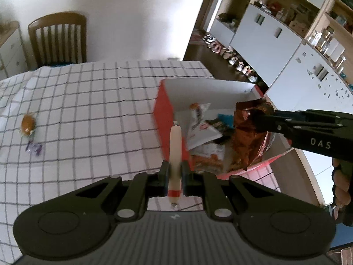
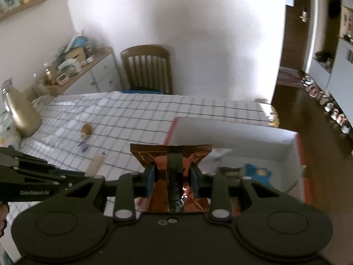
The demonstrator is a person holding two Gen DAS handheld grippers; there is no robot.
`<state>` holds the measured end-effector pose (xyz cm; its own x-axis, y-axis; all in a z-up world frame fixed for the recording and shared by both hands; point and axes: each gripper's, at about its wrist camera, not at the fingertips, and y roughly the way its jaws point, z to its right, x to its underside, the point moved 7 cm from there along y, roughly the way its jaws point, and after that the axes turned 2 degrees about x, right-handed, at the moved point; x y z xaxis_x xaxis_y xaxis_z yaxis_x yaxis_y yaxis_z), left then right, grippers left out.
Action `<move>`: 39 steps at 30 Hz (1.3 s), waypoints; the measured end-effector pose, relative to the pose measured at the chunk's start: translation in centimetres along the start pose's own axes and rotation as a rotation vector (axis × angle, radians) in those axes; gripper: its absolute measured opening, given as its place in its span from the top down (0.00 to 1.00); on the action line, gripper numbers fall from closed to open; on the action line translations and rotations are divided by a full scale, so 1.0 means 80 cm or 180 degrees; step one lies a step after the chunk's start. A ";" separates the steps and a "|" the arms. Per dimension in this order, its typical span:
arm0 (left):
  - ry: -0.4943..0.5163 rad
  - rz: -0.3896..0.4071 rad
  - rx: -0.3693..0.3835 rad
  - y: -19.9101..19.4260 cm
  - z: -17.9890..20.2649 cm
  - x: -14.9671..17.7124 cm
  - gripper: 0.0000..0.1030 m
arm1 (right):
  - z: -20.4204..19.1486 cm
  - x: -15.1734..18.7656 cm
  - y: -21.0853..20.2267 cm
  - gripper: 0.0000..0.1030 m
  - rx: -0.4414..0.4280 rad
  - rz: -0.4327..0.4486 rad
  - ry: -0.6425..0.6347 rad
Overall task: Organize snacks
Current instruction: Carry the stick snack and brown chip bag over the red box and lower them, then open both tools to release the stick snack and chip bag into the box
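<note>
A pale sausage stick [image 1: 175, 152] is clamped in the shut left tool [image 1: 175, 172]; a copper snack packet [image 2: 174, 170] (crinkled) is gripped by the right tool [image 2: 174, 176] above the red box [image 1: 164, 119].

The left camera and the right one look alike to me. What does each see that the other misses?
Only the left view: the cabinets, and snacks heaped in the box's near end, like the white packet. Only the right view: a gold bottle and a cluttered sideboard. Both: the red box, chair, checked cloth, a small round snack, the left gripper holding a sausage stick, the right gripper holding a copper packet.
</note>
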<state>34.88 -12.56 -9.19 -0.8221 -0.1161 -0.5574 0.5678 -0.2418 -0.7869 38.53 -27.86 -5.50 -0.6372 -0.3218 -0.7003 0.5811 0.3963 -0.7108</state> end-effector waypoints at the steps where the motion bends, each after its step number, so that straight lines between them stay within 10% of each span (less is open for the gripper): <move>1: 0.0012 -0.0002 -0.0002 0.005 0.008 -0.004 0.90 | 0.010 0.000 0.000 0.70 0.0038 0.0002 0.0019; 19: 0.0272 -0.0332 0.0006 0.127 0.119 -0.029 0.90 | 0.144 0.024 0.032 0.70 0.0508 -0.0253 0.0338; 39: 0.0267 -0.0784 -0.0220 0.211 0.122 -0.010 0.89 | 0.155 0.038 0.057 0.60 0.0411 -0.0529 0.0294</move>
<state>44.75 -25.97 -19.45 -0.9310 0.0191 -0.3646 0.3550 -0.1861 -0.9161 45.55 -37.68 -11.68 -0.7697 -0.2910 -0.5681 0.5205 0.2292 -0.8226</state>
